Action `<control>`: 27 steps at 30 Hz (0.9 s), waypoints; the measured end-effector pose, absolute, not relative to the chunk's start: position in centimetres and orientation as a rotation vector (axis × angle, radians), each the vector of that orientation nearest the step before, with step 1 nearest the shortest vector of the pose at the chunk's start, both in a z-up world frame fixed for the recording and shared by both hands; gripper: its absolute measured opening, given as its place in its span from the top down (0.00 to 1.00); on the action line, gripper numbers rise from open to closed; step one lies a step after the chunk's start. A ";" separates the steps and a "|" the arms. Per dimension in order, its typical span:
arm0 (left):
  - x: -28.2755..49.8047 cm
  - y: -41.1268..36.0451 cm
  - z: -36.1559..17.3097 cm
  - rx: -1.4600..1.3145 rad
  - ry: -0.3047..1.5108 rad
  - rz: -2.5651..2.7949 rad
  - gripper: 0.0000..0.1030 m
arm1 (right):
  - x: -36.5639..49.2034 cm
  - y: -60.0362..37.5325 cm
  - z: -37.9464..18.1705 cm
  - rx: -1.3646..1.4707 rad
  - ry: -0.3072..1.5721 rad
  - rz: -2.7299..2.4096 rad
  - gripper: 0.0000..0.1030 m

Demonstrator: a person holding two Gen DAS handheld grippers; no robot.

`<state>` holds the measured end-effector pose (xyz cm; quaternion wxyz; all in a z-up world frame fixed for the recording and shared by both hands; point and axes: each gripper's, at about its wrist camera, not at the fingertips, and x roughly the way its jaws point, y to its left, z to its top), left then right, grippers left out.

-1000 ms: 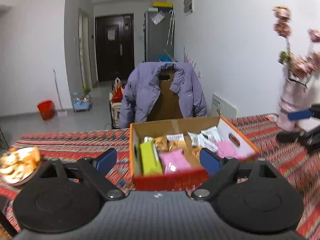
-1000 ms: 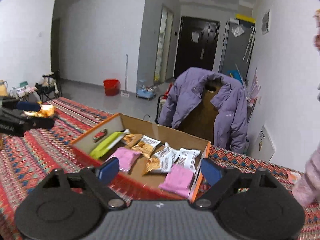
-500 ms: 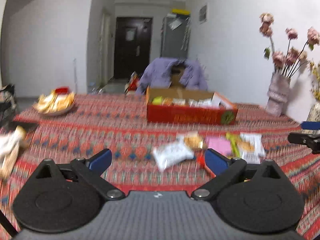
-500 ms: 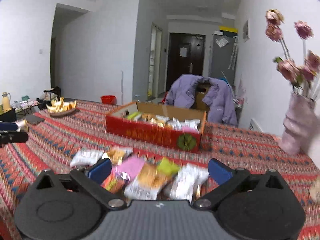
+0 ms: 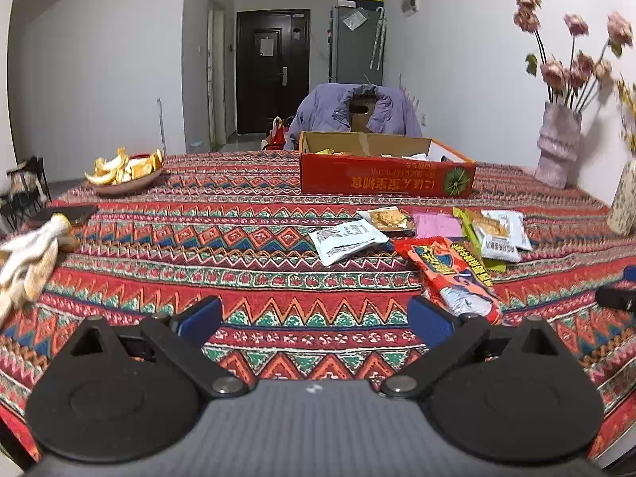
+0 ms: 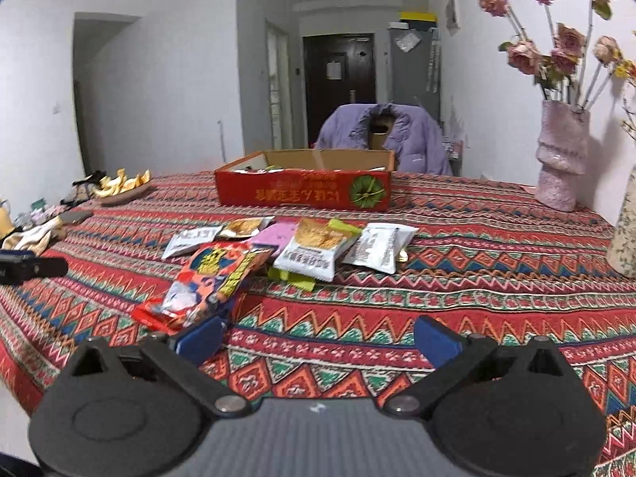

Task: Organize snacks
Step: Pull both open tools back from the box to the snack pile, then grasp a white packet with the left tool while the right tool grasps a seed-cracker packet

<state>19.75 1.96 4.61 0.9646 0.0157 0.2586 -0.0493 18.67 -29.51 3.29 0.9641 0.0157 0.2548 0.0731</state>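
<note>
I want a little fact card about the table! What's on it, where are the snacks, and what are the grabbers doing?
table cover: red patterned tablecloth
box: red cardboard box, far side, open top
loose snacks: pile of snack packets in front of the box
nearest packet: long red packet
left gripper: open, empty
right gripper: open, empty
extras: pink vase, bowl of peels

Box [image 5: 381, 179] contents mostly hidden behind its front wall. Green packet [image 6: 296, 276] largely buried under others. Second vase [image 5: 624, 202] cut off at frame edge.
</note>
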 end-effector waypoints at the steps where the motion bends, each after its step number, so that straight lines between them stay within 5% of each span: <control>1: 19.8 1.8 4.6 0.038 0.525 -0.103 0.02 | 18.8 -29.7 3.3 0.040 0.517 0.145 0.00; 14: 26.1 1.1 3.2 0.104 0.582 -0.138 0.02 | 23.6 -28.4 2.3 -0.004 0.596 0.135 0.09; 17: 28.8 0.6 2.8 0.161 0.583 -0.160 0.02 | 25.2 -28.1 2.3 0.029 0.598 0.151 0.18; 27: 38.4 -1.1 0.3 0.342 0.605 -0.368 0.02 | 31.4 -27.2 2.4 0.080 0.616 0.157 0.19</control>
